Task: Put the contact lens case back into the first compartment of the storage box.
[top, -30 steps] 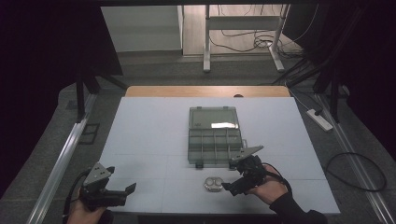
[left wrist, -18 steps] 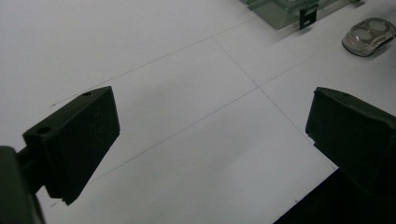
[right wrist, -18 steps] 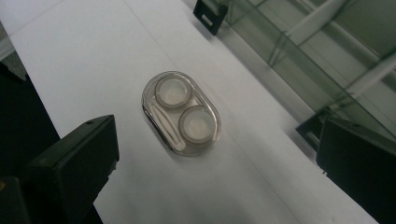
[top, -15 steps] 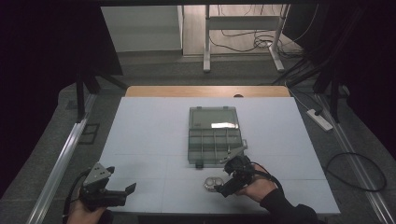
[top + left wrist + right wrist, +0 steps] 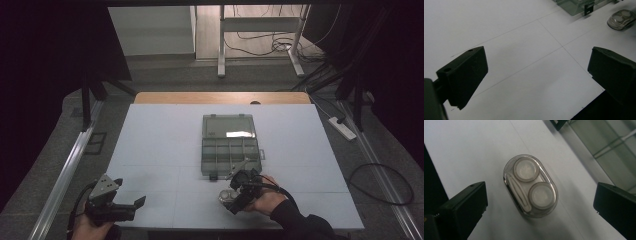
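A clear oval contact lens case [image 5: 531,186] with two round wells and a white stick inside lies on the white table. My right gripper [image 5: 539,207] hangs open just above it, one jaw to each side, neither touching it. From the high view the case [image 5: 226,196] peeks out at the left of the right gripper [image 5: 239,192], near the table's front edge. An open grey compartment box [image 5: 231,144] lies just beyond. My left gripper [image 5: 131,206] is open at the front left corner, nothing between its jaws; its own view shows the case [image 5: 621,19] far off.
The box's front latch [image 5: 589,9] and corner appear at the top of the left gripper view. The table's front edge [image 5: 589,107] runs close under the left gripper. A wooden strip [image 5: 222,98] borders the table's far side, and a power strip [image 5: 342,127] lies on the floor at right.
The right gripper has moved left and down from beside the box's front corner until it is over the lens case. The left gripper has stayed put.
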The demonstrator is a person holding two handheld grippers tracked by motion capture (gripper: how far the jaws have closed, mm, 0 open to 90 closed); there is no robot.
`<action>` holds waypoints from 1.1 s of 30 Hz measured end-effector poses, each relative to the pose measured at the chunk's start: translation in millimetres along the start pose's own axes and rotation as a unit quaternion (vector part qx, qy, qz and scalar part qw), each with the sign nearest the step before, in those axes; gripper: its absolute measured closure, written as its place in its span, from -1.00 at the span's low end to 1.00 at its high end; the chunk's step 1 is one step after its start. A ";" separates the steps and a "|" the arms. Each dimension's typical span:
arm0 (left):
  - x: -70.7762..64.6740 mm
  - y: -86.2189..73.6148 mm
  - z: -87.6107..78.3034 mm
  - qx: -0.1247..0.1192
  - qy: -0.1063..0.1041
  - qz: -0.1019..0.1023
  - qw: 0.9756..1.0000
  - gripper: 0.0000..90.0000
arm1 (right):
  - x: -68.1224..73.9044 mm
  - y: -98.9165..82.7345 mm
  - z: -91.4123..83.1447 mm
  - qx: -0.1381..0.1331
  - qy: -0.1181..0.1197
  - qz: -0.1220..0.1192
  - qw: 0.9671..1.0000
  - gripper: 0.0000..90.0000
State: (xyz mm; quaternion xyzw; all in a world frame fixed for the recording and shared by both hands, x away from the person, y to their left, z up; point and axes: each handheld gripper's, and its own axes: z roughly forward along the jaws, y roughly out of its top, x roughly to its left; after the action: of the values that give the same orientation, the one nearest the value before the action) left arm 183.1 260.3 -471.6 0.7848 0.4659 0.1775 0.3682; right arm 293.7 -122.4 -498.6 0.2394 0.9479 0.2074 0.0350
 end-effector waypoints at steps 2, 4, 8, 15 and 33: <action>0.0 0.0 0.1 0.000 0.000 0.000 1.000 -0.94 | 0.4 2.1 6.5 0.010 -0.001 -0.012 1.000 -1.00; 0.1 -0.1 0.1 0.000 0.000 0.000 1.000 -0.94 | 0.7 2.7 7.9 0.013 -0.002 -0.013 1.000 -1.00; 0.2 -0.1 -0.1 -0.001 -0.001 -0.001 1.000 -0.94 | 1.8 5.0 15.0 0.022 0.000 -0.028 0.999 -1.00; 0.4 -0.2 -0.2 -0.001 -0.001 -0.001 1.000 -0.94 | 1.9 6.5 21.1 0.023 -0.004 -0.055 0.998 -0.83; 0.3 -0.3 -0.3 -0.002 -0.001 -0.002 1.000 -0.94 | 3.8 8.9 8.7 0.015 0.007 -0.074 0.997 0.06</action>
State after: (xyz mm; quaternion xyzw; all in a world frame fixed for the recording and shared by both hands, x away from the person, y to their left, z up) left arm 182.9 260.7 -471.7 0.7833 0.4663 0.1771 0.3709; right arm 295.7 -110.2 -502.7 0.1680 0.9661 0.1920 0.0396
